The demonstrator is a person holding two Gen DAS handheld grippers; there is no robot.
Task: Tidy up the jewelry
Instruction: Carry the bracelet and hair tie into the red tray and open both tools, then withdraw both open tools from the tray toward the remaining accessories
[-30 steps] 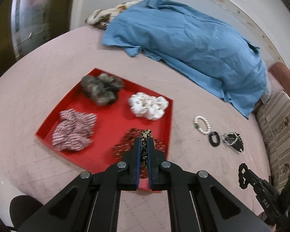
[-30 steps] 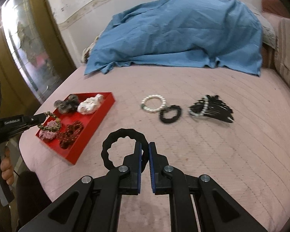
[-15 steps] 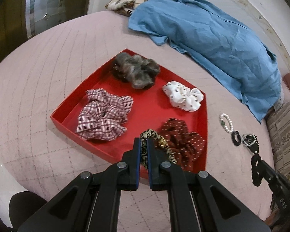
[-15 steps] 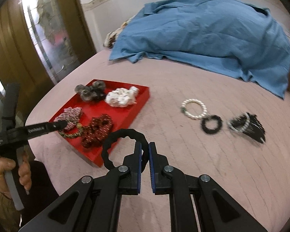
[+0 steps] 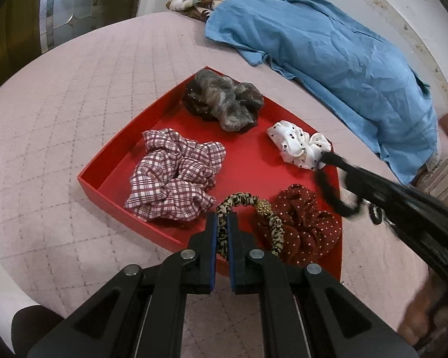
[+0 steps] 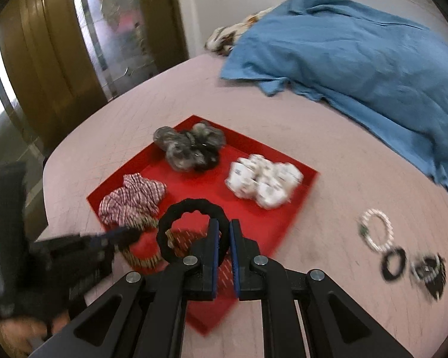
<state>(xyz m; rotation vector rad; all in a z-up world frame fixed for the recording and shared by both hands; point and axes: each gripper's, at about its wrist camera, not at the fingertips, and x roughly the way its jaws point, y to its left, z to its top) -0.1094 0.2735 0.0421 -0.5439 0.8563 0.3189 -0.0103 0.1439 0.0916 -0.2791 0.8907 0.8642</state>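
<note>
A red tray [image 5: 110,161] [image 6: 283,223] lies on the pink bed cover. It holds a grey scrunchie [image 5: 224,101], a checked one [image 5: 173,176], a white dotted one [image 5: 298,146] and a dark red dotted one [image 5: 307,226]. My left gripper [image 5: 223,226] is shut on a leopard-print hair tie [image 5: 245,203] that hangs over the tray's near edge. My right gripper [image 6: 222,238] is shut on a black wavy hair ring [image 6: 191,232], held above the tray's near part. A white bead bracelet [image 6: 376,232], a small black ring [image 6: 394,262] and a black beaded piece [image 6: 430,271] lie on the bed to the right.
A blue shirt [image 5: 328,44] is spread over the far side of the bed, with a patterned cloth [image 5: 194,3] beyond it. A wooden door [image 6: 44,59] stands at the left. A striped cushion [image 5: 445,179] sits at the right edge.
My left gripper has sunk closer to the tray with the leopard hair tie. My right gripper has swung left from the bare bed to above the tray, carrying the black ring.
</note>
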